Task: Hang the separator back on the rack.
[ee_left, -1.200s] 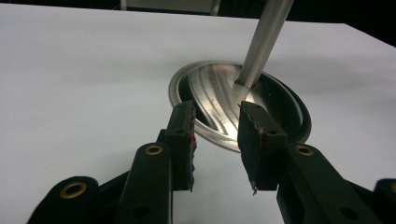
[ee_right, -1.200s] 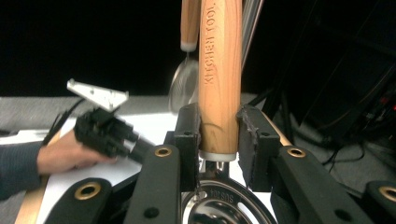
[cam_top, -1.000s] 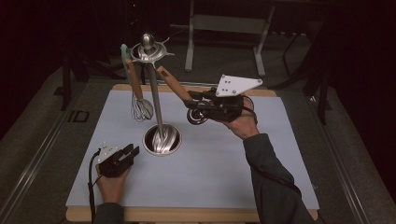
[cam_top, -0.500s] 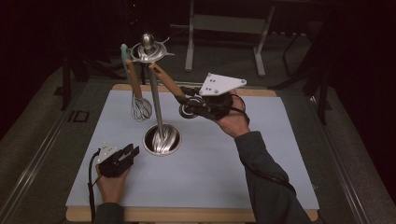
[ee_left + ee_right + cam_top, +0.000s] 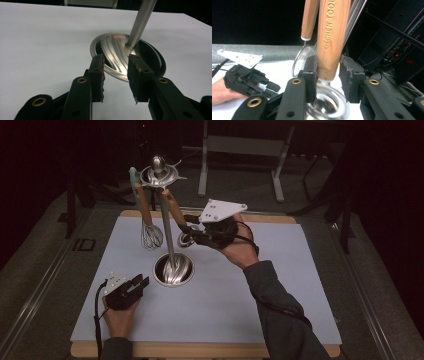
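Note:
A steel utensil stand (image 5: 167, 230) rises from a round base (image 5: 173, 270) on the white mat. From its top ring hang a whisk (image 5: 152, 236) and a wooden-handled utensil (image 5: 175, 210) with a round metal head (image 5: 329, 105). My right gripper (image 5: 192, 231) sits around the lower end of that handle (image 5: 332, 37). Its jaws have just been opening, and a gap shows beside the right pad. My left gripper (image 5: 139, 282) rests on the mat to the front left of the base (image 5: 125, 57), open (image 5: 116, 67) with nothing between its jaws.
The white mat (image 5: 280, 285) lies on a wooden board, with dark floor around it. A metal frame (image 5: 240, 150) stands behind the table. The whisk's wooden handle (image 5: 310, 17) hangs just behind the utensil in my right gripper view.
My right hand has moved left toward the stand, and the wooden-handled utensil now hangs steeper, closer to the pole. The right jaws stand a little wider. The left hand has not moved.

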{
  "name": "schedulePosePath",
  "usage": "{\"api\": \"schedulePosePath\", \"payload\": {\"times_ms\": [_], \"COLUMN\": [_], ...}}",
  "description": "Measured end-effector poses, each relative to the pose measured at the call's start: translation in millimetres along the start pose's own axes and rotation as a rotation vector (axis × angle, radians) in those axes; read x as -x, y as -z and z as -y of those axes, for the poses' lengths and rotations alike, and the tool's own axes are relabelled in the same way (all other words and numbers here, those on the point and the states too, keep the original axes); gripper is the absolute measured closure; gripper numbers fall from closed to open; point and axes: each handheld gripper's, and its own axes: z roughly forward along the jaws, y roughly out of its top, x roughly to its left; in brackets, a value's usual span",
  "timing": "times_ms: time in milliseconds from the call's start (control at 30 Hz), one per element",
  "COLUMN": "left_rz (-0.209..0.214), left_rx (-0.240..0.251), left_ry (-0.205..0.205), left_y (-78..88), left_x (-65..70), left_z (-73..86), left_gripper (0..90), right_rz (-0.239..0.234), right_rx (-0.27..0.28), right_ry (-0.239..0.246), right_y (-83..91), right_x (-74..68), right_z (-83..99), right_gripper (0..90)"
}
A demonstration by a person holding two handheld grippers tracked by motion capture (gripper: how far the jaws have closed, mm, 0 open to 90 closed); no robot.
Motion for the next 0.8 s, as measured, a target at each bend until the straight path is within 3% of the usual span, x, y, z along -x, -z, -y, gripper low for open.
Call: {"api": "schedulePosePath", "payload": {"times_ms": [467,800], "left_rz": [-0.001,-0.005], "left_rx": [0.001,0.002], "left_ry": [0.001,0.002], "left_y": [0.4,0.3], "left_x": [0.1,0.0], "left_z": [0.1,0.0], "left_gripper": [66.1,66.0], "right_rz": [-0.063,-0.050], "right_rx": [0.018,0.033], "right_ry": [-0.048,-0.094], "right_y": [8.3,32.2], "right_x": [4.7,19.4], "right_z": [4.3,16.3], "right_gripper": [60.2,59.1]}}
